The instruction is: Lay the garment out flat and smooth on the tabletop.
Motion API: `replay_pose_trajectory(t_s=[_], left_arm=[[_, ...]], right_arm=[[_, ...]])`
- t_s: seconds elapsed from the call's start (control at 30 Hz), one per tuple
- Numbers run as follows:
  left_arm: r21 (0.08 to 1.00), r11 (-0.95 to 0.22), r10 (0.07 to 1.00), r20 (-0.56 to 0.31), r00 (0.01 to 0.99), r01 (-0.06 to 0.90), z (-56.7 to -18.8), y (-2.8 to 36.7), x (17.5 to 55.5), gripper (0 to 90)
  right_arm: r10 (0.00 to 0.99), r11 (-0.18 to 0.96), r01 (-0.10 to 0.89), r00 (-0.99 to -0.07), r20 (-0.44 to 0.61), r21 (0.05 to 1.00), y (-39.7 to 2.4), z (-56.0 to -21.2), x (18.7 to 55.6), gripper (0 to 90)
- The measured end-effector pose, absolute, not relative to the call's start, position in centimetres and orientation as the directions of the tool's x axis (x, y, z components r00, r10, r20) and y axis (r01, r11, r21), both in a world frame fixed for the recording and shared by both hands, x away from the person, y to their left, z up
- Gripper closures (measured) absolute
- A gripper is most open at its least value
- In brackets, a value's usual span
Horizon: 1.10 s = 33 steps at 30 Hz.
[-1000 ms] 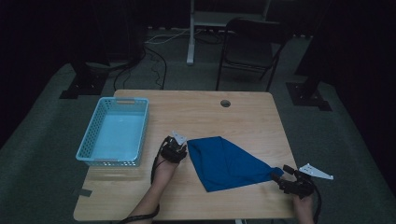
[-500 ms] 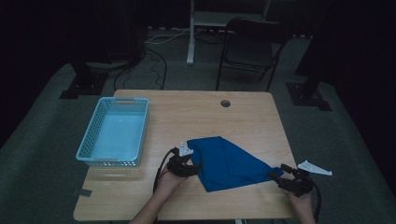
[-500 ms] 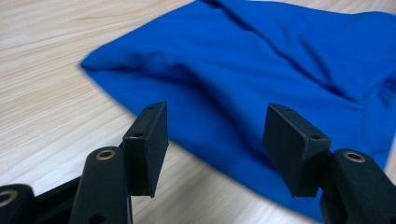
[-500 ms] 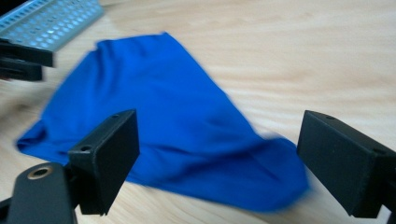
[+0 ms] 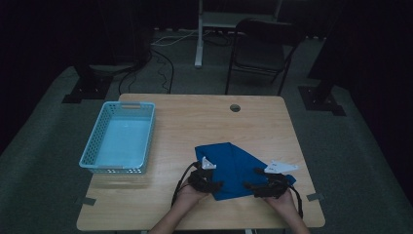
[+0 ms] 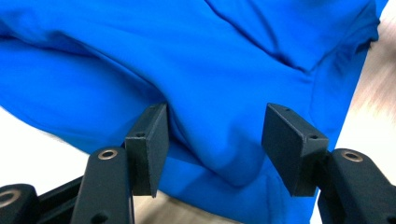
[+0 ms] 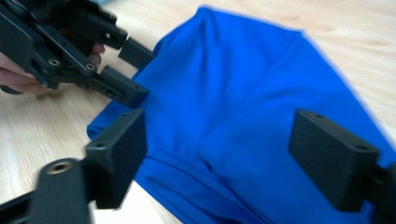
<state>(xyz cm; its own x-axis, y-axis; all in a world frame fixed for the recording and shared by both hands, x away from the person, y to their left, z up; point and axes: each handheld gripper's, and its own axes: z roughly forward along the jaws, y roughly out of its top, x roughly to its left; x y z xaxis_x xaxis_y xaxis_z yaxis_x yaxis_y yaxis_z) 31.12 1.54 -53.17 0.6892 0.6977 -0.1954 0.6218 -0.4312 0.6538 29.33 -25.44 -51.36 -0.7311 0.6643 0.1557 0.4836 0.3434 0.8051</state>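
A blue cloth lies on the near right part of the desk, folded over itself into a rough triangle whose point runs toward the right edge. Its fabric is smooth, bright and plain, with soft ridges and creases where the layers overlap. The nearest edge looks like a doubled hem, though blur makes that hard to tell. The left corner is rounded and sits flat on the wood, and a loose fold bulges slightly along the near side
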Motion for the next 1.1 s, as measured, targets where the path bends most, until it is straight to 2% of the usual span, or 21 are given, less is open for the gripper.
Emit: replay_pose_trajectory(t_s=[0.13,0.2,0.23,0.3,0.33,0.47,0.5,0.73,0.8,0.87,0.9,0.93,1.0,1.07,1.1], left_arm=[[0.657,-0.444,0.699,-0.171,0.694,0.610,-53.3,1.4,30.7,46.2],[0.658,-0.438,0.701,-0.176,0.692,0.612,-53.2,1.5,30.6,54.9],[0.660,-0.441,0.700,-0.171,0.693,0.609,-53.2,1.5,30.5,58.9],[0.659,-0.459,0.701,-0.144,0.698,0.596,-53.4,1.5,30.2,65.9],[0.658,-0.457,0.704,-0.142,0.696,0.598,-53.4,1.5,30.2,68.1],[0.662,-0.465,0.703,-0.127,0.699,0.588,-53.4,1.6,30.1,74.4],[0.664,-0.468,0.702,-0.122,0.702,0.583,-53.4,1.6,30.0,75.4],[0.687,-0.453,0.698,-0.123,0.706,0.568,-53.7,1.8,29.8,75.3],[0.691,-0.449,0.698,-0.124,0.705,0.566,-53.8,1.9,29.7,75.2],[0.694,-0.447,0.698,-0.123,0.705,0.564,-53.8,1.9,29.6,75.2],[0.695,-0.447,0.697,-0.125,0.706,0.564,-53.8,1.9,29.6,74.8],[0.695,-0.446,0.696,-0.127,0.707,0.564,-53.8,1.9,29.6,74.1],[0.696,-0.439,0.689,-0.144,0.710,0.568,-53.9,2.0,29.5,69.6],[0.700,-0.435,0.664,-0.176,0.727,0.567,-53.9,1.9,29.5,57.9],[0.704,-0.439,0.653,-0.176,0.736,0.558,-54.0,1.9,29.5,50.8]], right_arm=[[0.657,0.417,0.491,-0.744,0.119,0.765,-23.8,-52.7,29.8,30.6],[0.655,0.443,0.490,-0.749,0.103,0.751,-23.4,-53.2,29.9,41.1],[0.661,0.456,0.490,-0.745,0.086,0.743,-23.3,-53.4,30.0,42.7],[0.674,0.482,0.488,-0.737,0.048,0.727,-23.2,-53.6,30.0,54.7],[0.679,0.495,0.484,-0.734,0.027,0.721,-23.2,-53.7,30.0,56.7],[0.704,0.495,0.503,-0.710,0.012,0.708,-23.6,-53.5,30.3,84.5],[0.710,0.492,0.505,-0.704,0.008,0.709,-23.7,-53.3,30.4,87.1],[0.774,0.450,0.505,-0.632,-0.040,0.737,-25.4,-50.0,33.1,87.9],[0.825,0.390,0.521,-0.563,-0.038,0.760,-27.2,-48.2,35.0,87.9],[0.890,0.321,0.540,-0.452,-0.054,0.778,-29.2,-46.7,36.9,87.5],[0.924,0.280,0.551,-0.378,-0.064,0.786,-30.4,-46.2,37.7,81.7],[0.953,0.232,0.562,-0.296,-0.068,0.794,-31.6,-45.8,38.5,65.7],[0.985,0.116,0.623,-0.173,-0.008,0.773,-33.7,-45.3,39.5,53.7],[0.981,0.035,0.639,-0.171,0.097,0.768,-34.8,-45.5,39.3,46.4],[0.975,0.030,0.638,-0.189,0.119,0.769,-35.0,-45.8,38.9,42.9]])
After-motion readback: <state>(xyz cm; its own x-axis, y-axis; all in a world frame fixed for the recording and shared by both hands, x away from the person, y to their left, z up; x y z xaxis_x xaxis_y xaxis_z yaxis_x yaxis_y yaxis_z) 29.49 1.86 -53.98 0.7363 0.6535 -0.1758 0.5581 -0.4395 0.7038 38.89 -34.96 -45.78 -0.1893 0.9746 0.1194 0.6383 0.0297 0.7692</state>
